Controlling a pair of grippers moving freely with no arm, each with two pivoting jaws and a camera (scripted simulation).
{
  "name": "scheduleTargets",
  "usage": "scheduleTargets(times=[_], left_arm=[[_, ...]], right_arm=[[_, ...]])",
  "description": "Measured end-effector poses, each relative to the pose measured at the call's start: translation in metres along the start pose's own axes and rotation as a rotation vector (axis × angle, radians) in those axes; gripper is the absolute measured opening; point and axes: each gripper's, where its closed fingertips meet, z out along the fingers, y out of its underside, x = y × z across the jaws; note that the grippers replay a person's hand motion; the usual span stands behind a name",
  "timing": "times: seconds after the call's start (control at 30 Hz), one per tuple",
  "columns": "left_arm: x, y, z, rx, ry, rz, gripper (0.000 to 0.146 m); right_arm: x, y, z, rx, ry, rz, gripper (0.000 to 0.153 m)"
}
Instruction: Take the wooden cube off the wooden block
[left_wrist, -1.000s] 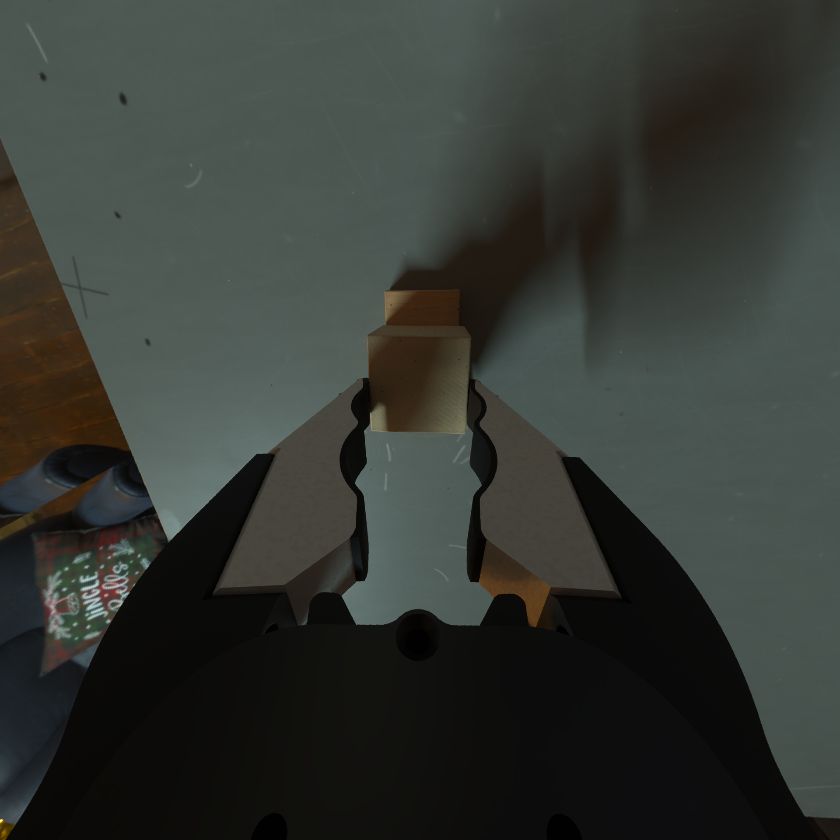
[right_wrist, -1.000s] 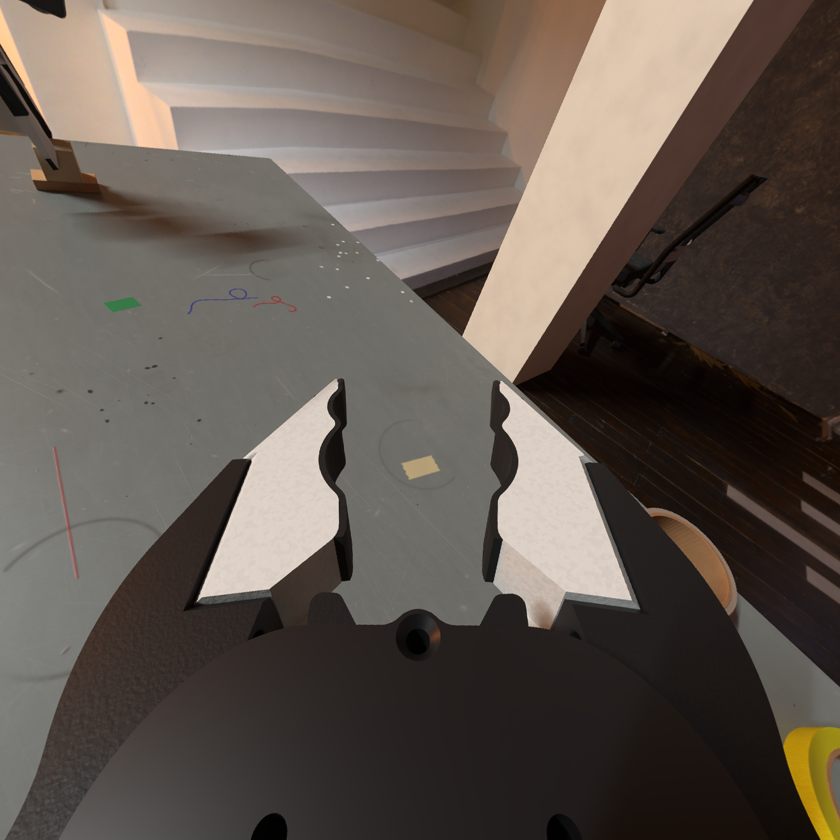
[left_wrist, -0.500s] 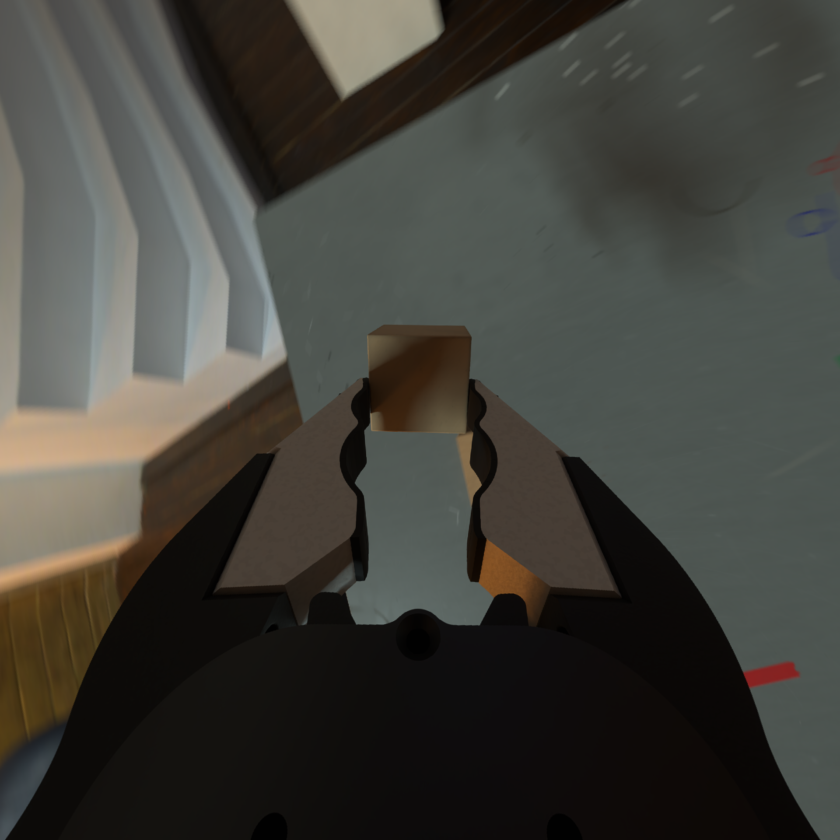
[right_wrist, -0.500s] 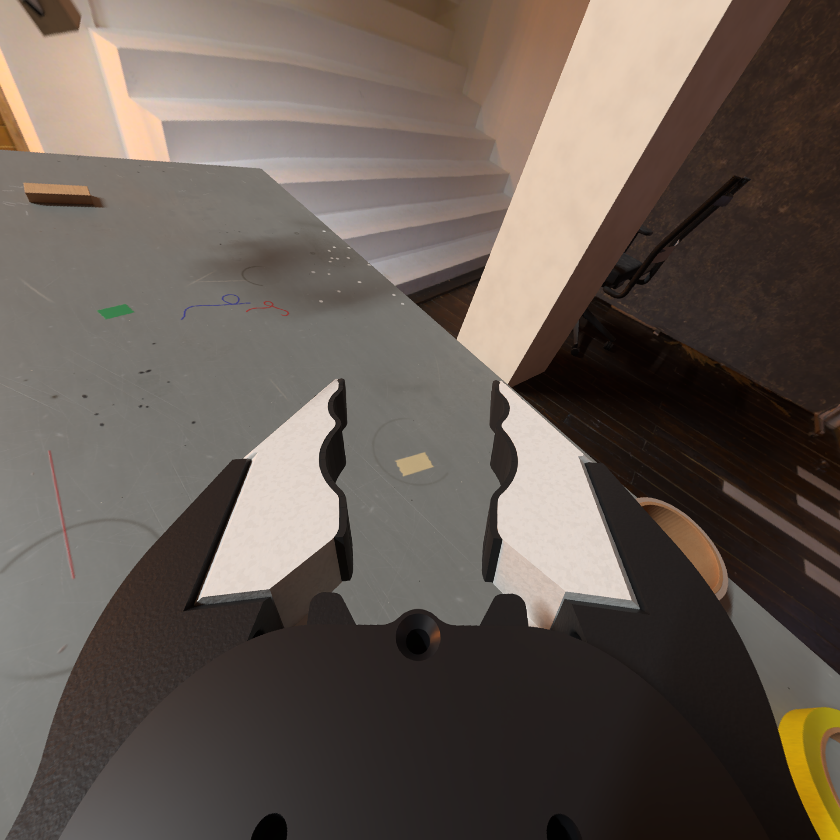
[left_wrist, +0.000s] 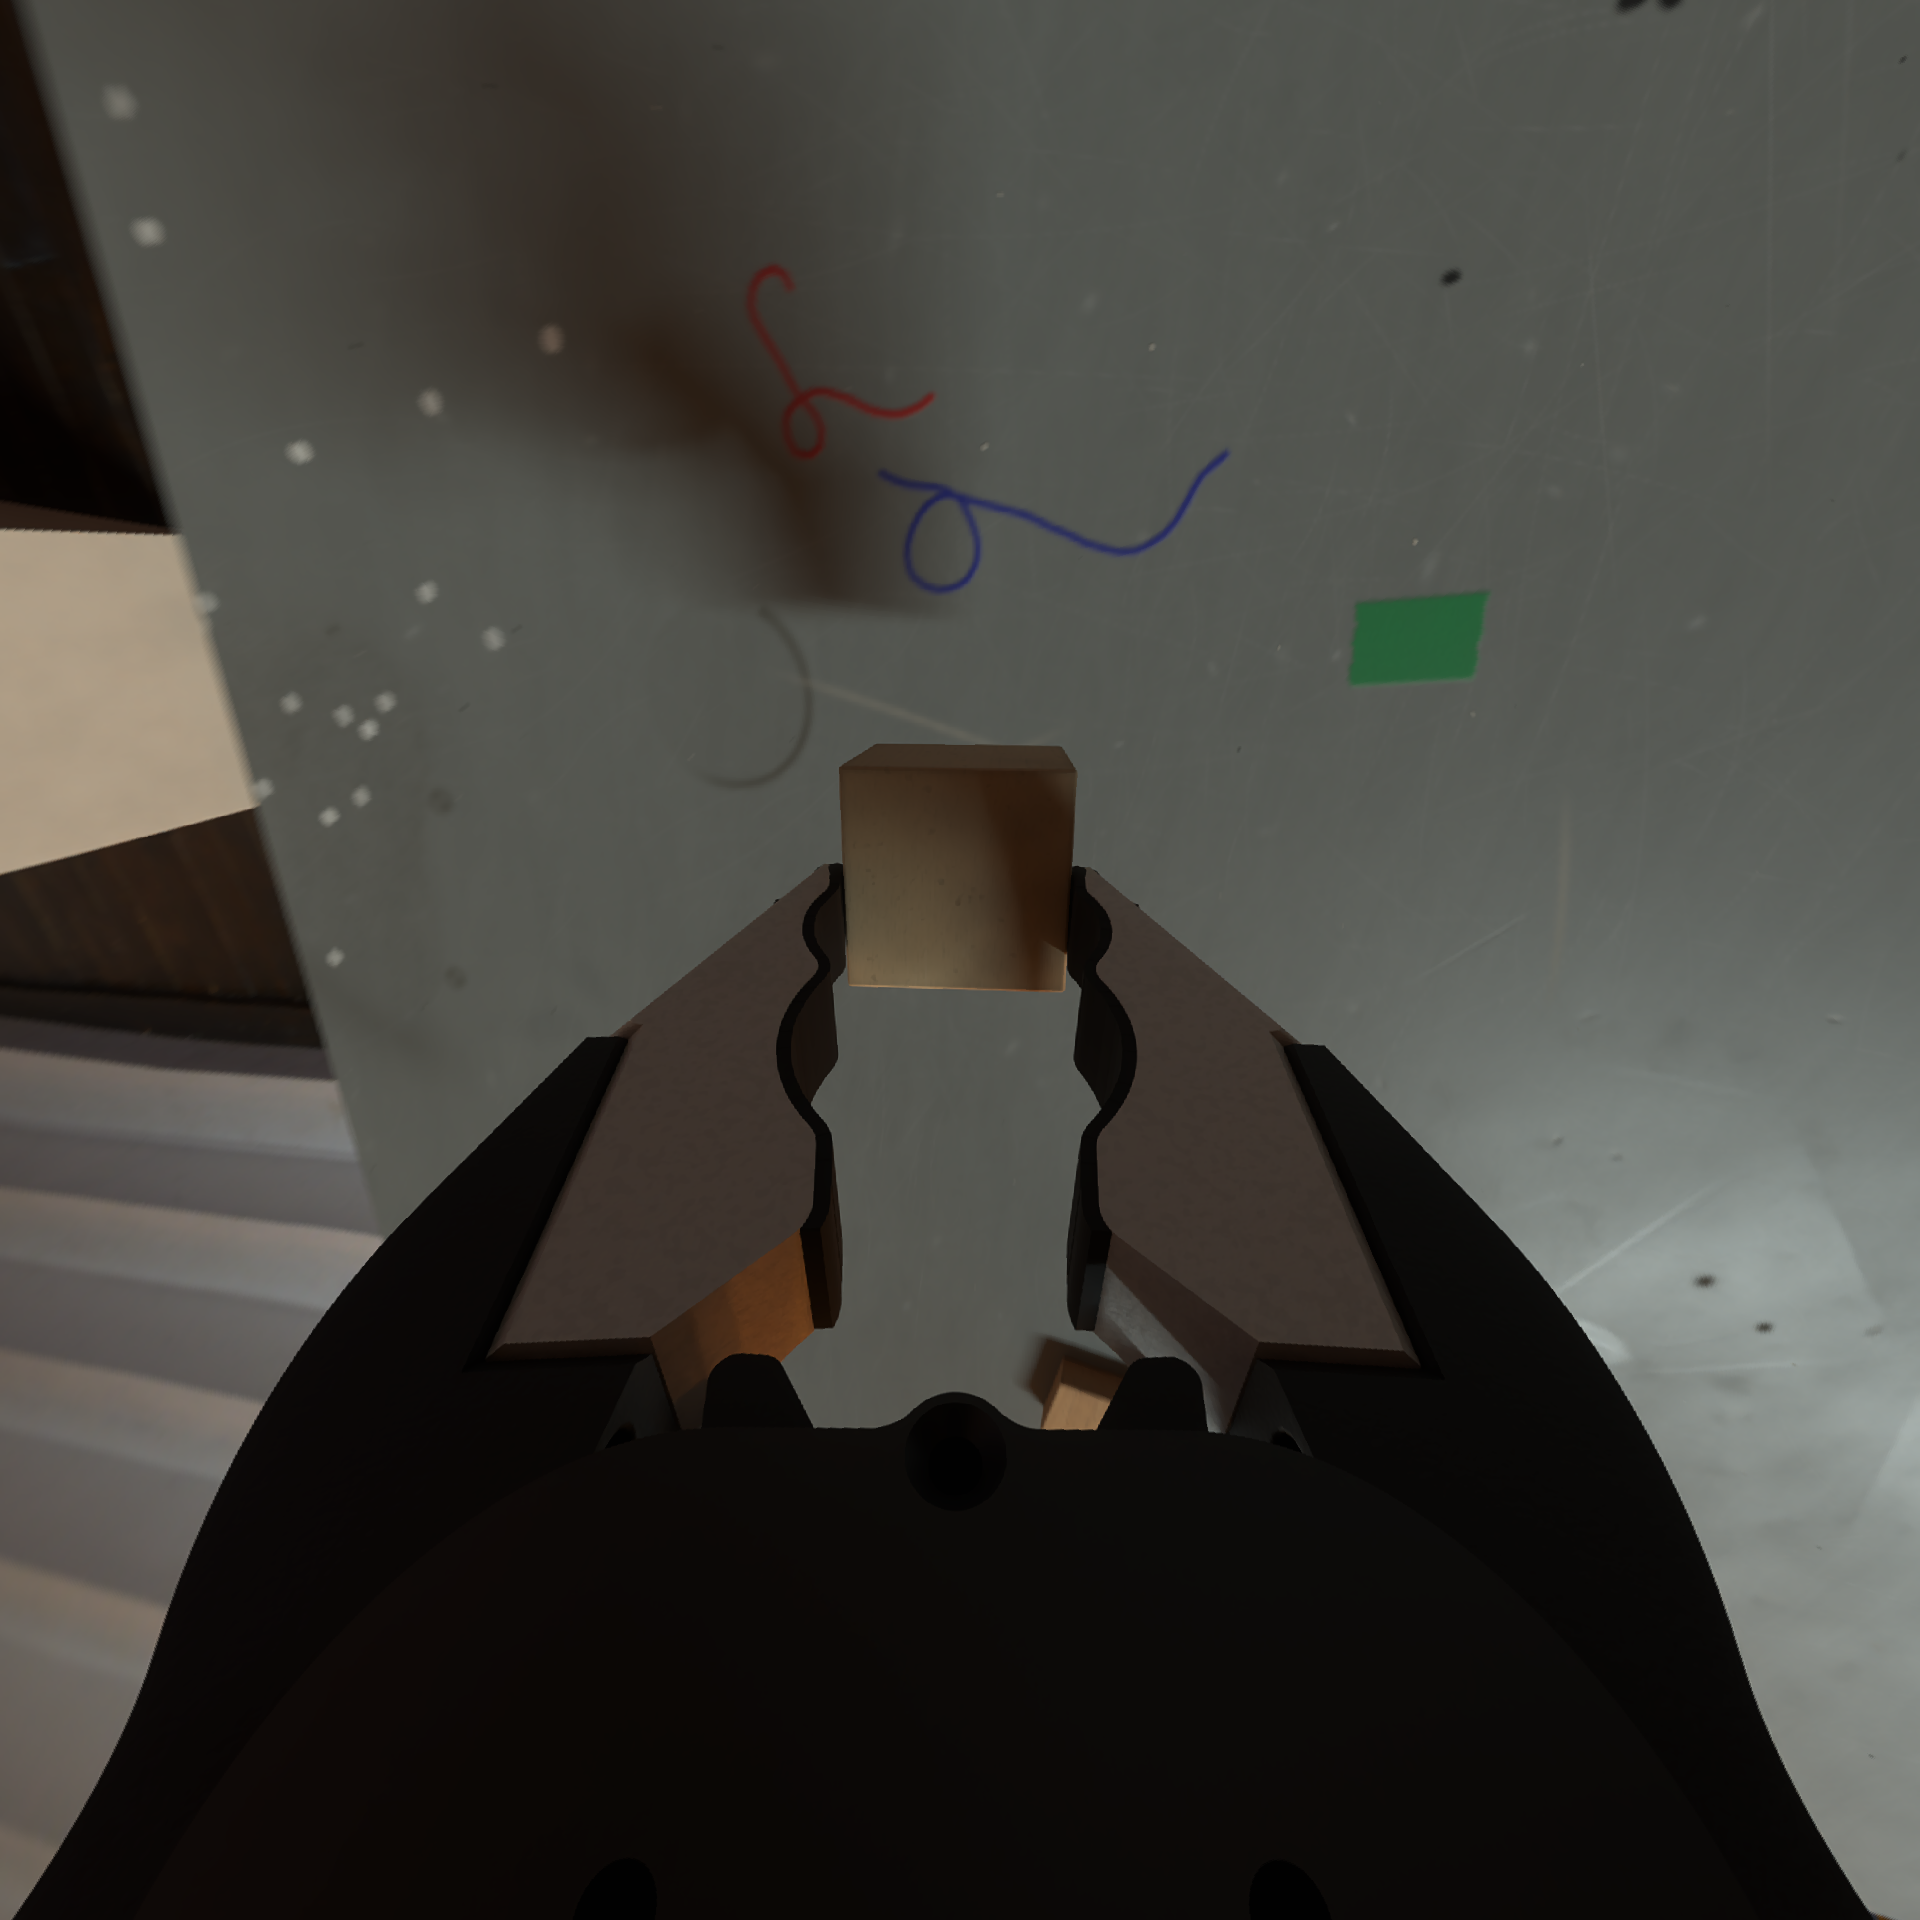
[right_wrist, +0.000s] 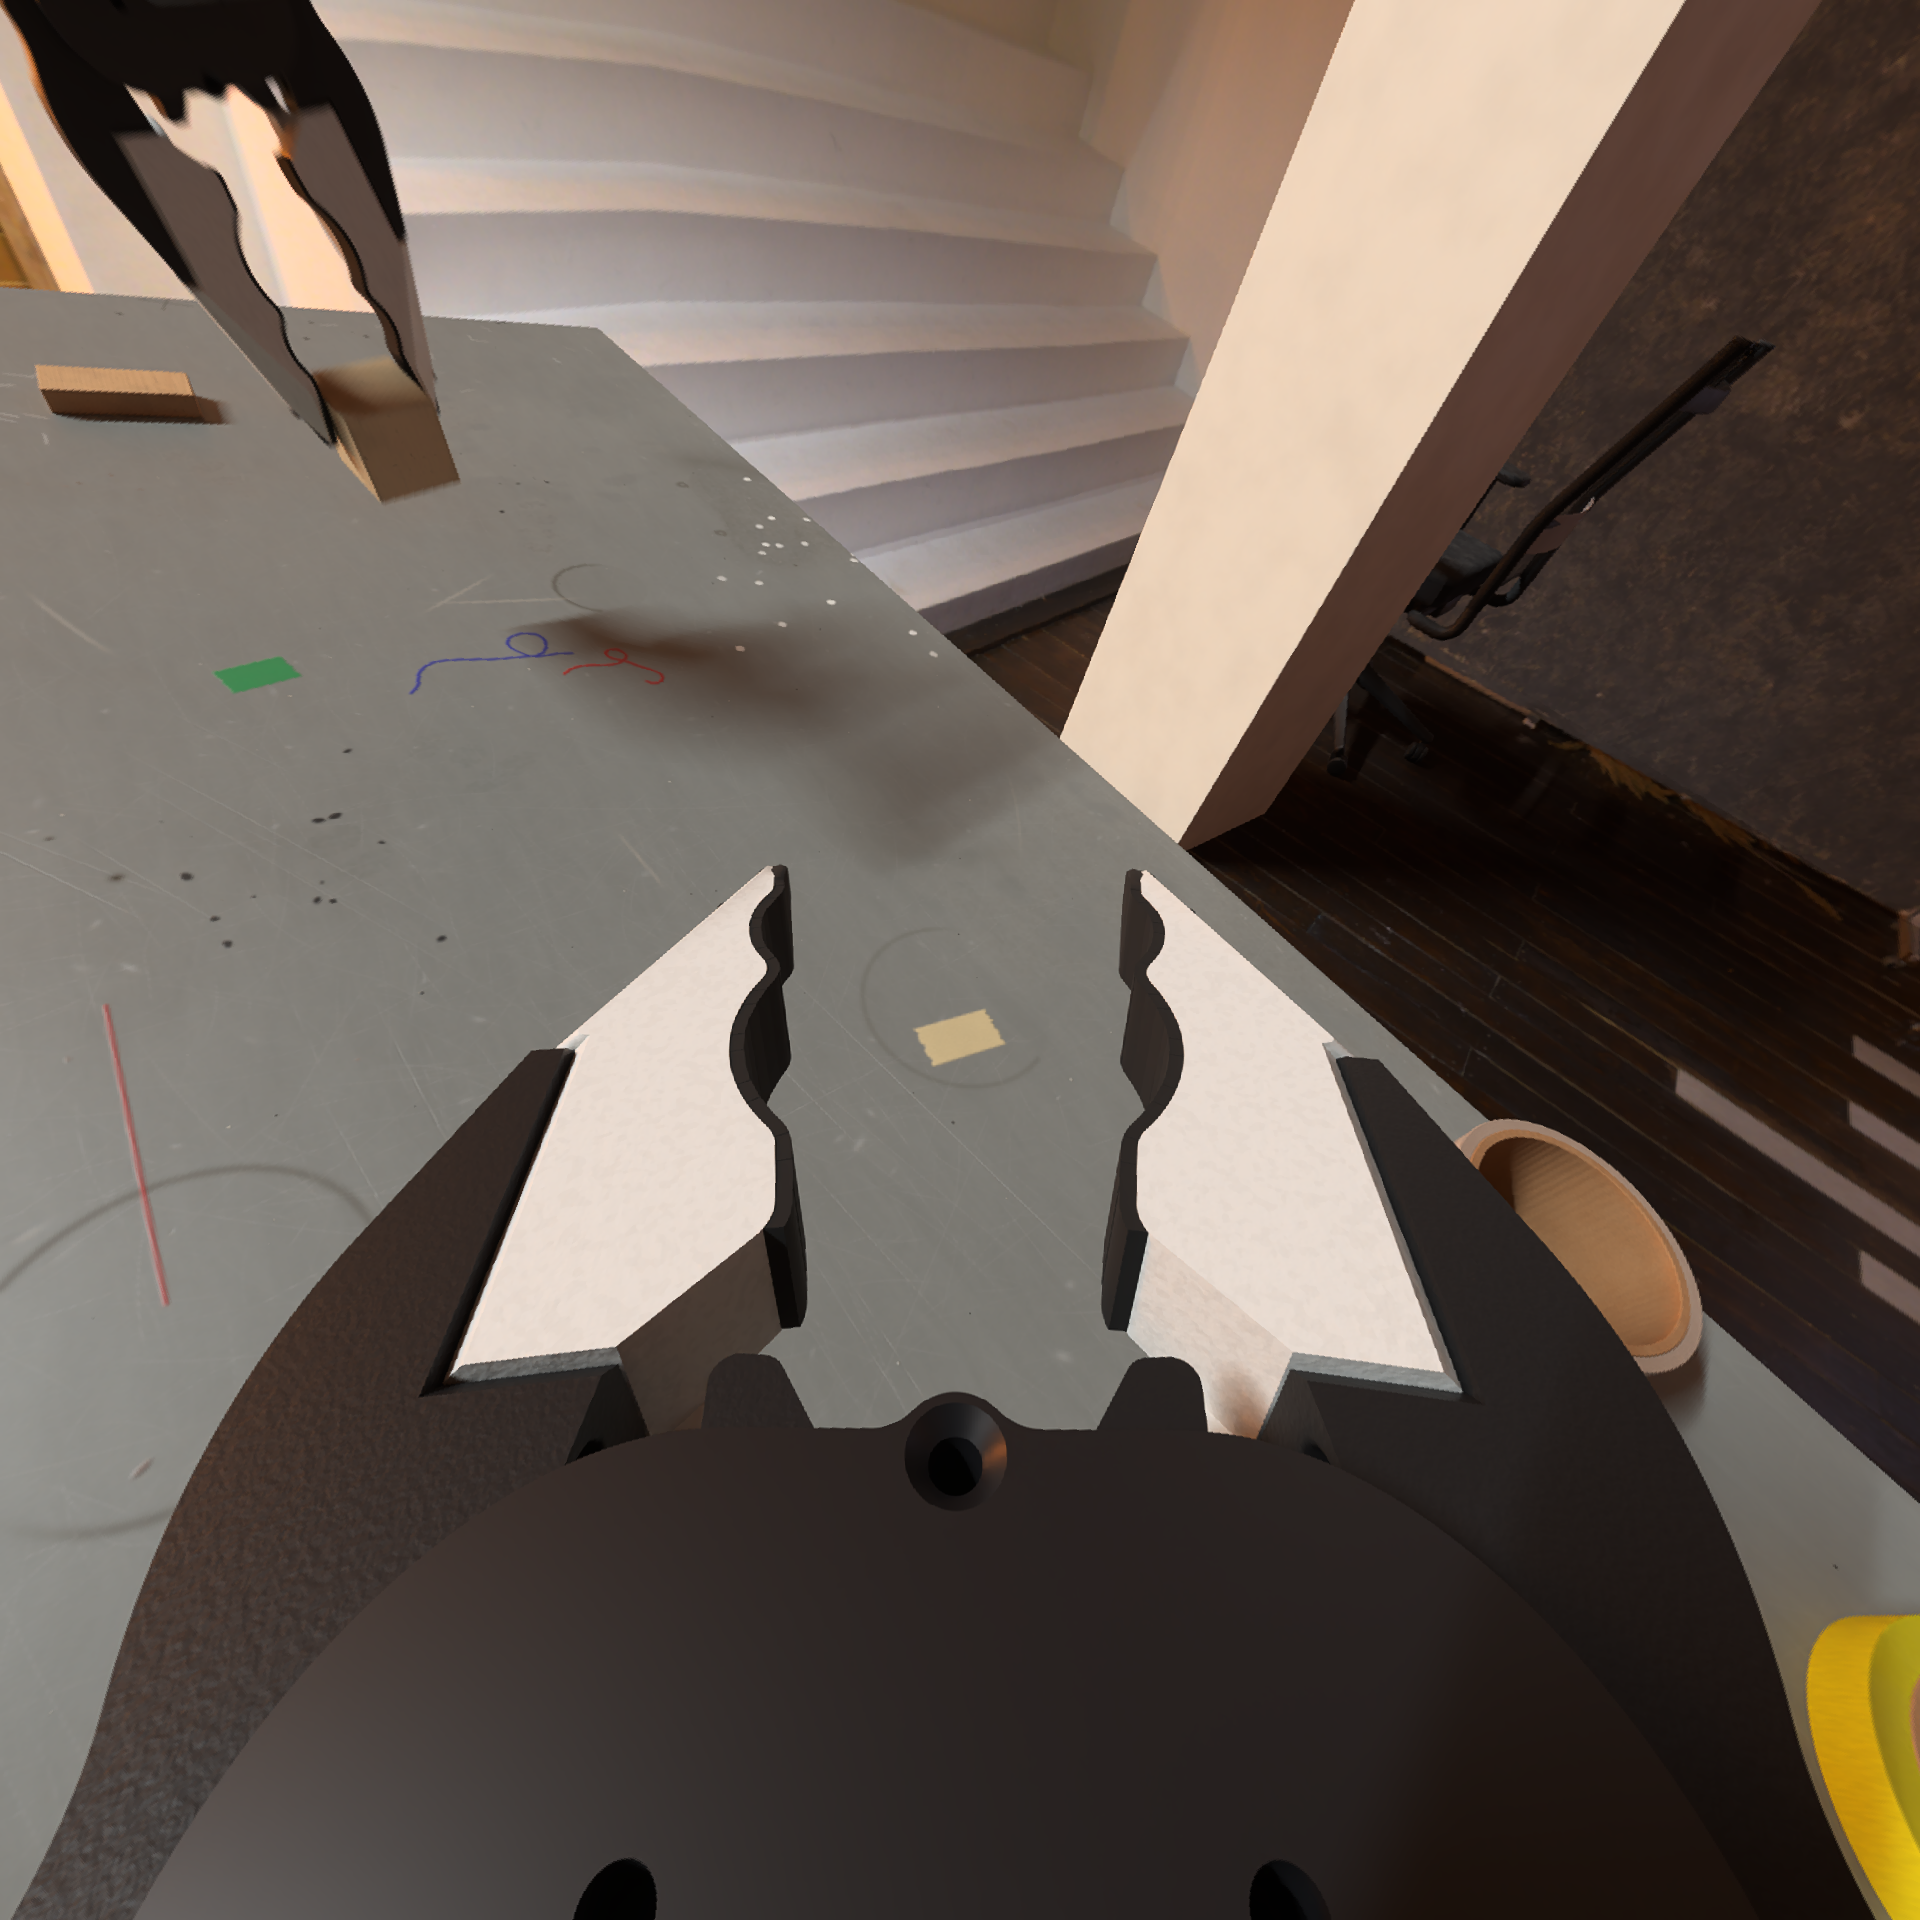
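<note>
- Since a second ago, my left tongs (left_wrist: 956, 925) have carried the wooden cube (left_wrist: 956, 868) off the wooden block (right_wrist: 116, 392) and swung it out over the middle of the counter (left_wrist: 1558, 935).
- Left tongs are pinching the wooden cube at their tips, one finger pressed on each side face.
- From the right wrist view, the cube (right_wrist: 400, 436) hangs in the air, tilted, clear of the grey surface, with the left tongs (right_wrist: 364, 416) angled down from the upper left.
- The wooden block lies flat on the counter (right_wrist: 416, 935) behind the cube, apart from it and bare on top.
- Below the cube in the left wrist view are a red squiggle (left_wrist: 821, 369), a blue squiggle (left_wrist: 1039, 525) and a green patch (left_wrist: 1418, 637), with a soft dark shadow across the squiggles.
- My right tongs (right_wrist: 956, 904) are spread wide with nothing between them, low over the near part of the counter.
- A tan patch (right_wrist: 961, 1036) inside a faint circle shows between the right fingers.
- A round wooden bowl (right_wrist: 1600, 1247) sits at the counter's right edge, and a yellow object (right_wrist: 1870, 1756) peeks in at the lower right corner.
</note>
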Motion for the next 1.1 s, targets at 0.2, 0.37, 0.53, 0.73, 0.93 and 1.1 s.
scheduleTargets(times=[0.2,0.37,0.53,0.73,0.93,1.1], left_arm=[[0.006,-0.009,0.043,-0.022,0.104,0.044,0.043],[0.006,-0.007,0.055,-0.026,0.12,0.087,0.043],[0.001,-0.003,0.061,-0.001,0.113,0.09,0.043],[-0.004,-0.001,0.064,0.037,0.12,0.096,0.043],[-0.002,-0.001,0.064,0.052,0.143,0.113,0.043],[-0.001,-0.001,0.064,0.058,0.146,0.137,0.043]], right_arm=[[-0.001,-0.001,0.002,0.003,-0.008,-0.005,0.064],[-0.001,0.0,0.004,-0.005,-0.012,-0.005,0.064],[-0.001,0.0,0.005,-0.008,-0.012,-0.007,0.064],[0.0,0.001,0.005,-0.014,-0.011,-0.003,0.064],[0.0,0.003,0.006,-0.019,-0.012,0.0,0.064],[0.0,0.004,0.007,-0.024,-0.014,0.003,0.064]])
